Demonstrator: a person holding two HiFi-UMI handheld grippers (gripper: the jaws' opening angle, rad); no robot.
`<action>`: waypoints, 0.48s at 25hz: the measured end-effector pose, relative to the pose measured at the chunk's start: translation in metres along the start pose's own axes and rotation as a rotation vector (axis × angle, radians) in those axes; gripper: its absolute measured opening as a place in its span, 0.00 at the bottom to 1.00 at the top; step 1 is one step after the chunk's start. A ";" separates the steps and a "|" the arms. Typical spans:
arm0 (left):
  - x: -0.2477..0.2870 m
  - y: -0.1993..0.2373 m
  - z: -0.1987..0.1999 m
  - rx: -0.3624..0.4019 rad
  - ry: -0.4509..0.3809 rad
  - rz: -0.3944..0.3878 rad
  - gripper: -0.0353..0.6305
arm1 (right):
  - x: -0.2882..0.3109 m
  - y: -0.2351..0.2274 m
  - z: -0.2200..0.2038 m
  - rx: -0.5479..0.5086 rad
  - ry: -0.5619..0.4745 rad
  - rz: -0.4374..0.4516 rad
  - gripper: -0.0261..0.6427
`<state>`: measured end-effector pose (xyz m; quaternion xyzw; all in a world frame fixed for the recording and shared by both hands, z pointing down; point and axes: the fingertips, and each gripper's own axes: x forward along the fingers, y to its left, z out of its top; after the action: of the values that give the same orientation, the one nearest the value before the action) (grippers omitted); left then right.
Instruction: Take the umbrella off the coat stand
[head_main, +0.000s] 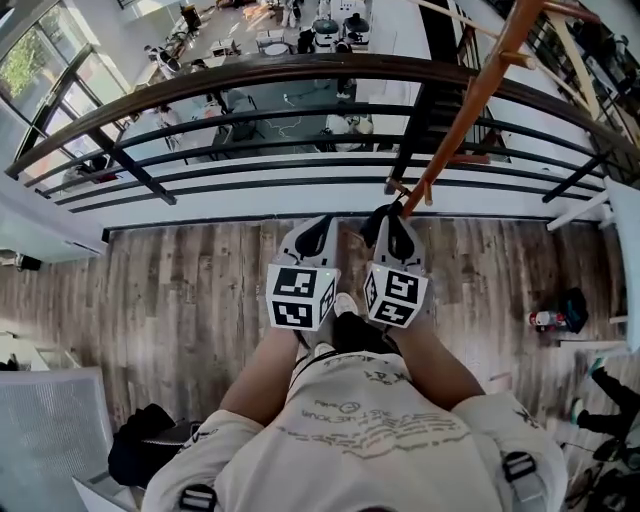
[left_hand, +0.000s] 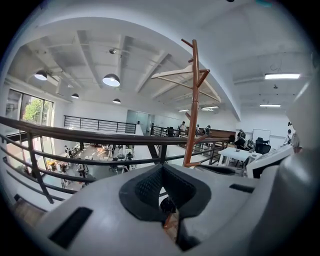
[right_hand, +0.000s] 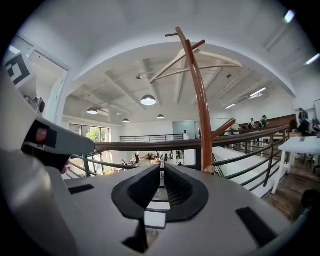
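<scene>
Closest, two grippers sit side by side above the floor (head_main: 180, 290). The left gripper (head_main: 318, 226) has its tips pressed together on nothing. The right gripper (head_main: 395, 216) shows a thin slit between its jaws, also empty. Just ahead of the right gripper, a little to its right, rises one stand (right_hand: 202, 125), its brown pole upright and its pegs angling upward. Pale rods (left_hand: 172, 73) cross its top, high above both grippers. I cannot tell whether they belong to the umbrella, or which way it points. Behind the stand runs one dark railing (head_main: 300, 75).
</scene>
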<state>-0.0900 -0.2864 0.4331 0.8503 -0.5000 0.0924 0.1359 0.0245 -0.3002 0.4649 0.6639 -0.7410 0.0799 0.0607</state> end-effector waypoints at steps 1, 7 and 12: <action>0.003 0.002 -0.005 -0.001 0.004 -0.002 0.06 | 0.003 -0.003 -0.006 0.003 0.001 -0.015 0.04; 0.030 0.022 -0.026 -0.001 0.059 -0.016 0.06 | 0.049 -0.024 -0.048 -0.009 0.095 -0.158 0.05; 0.044 0.025 -0.042 0.004 0.103 -0.026 0.06 | 0.078 -0.044 -0.079 0.021 0.154 -0.221 0.16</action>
<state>-0.0915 -0.3209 0.4894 0.8512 -0.4810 0.1353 0.1609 0.0577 -0.3653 0.5596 0.7341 -0.6555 0.1314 0.1190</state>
